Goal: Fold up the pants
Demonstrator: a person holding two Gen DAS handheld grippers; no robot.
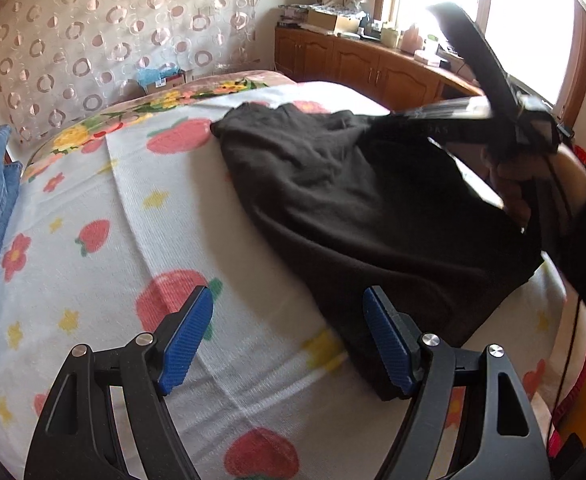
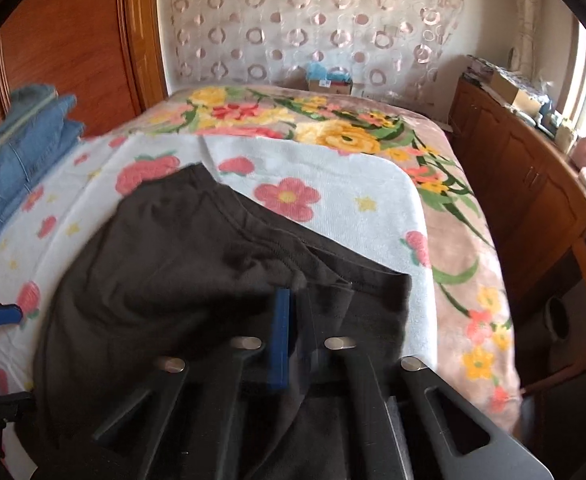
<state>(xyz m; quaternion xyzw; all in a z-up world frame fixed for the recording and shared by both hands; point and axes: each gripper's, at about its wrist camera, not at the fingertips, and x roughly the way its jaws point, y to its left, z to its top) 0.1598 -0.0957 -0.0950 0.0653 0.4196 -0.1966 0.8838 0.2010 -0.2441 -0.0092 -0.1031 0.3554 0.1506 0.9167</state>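
**Dark pants gripped on the bed by the right tongs**

The dark pants are spread across the white fruit-and-flower towel that is laid over the bed, on top of a floral blanket. One end of the garment is raised off the towel and is pinched between the closed blue pads of the right tongs, which are carried by a hand in a dark sleeve. The left tongs are held wide apart above the towel, with nothing between the pads; the near edge of the pants is seen just beside the right-hand pad. A stack of folded blue jeans is set at the left side of the bed, well apart from the pants. A wooden cabinet is seen beside the bed under the window.
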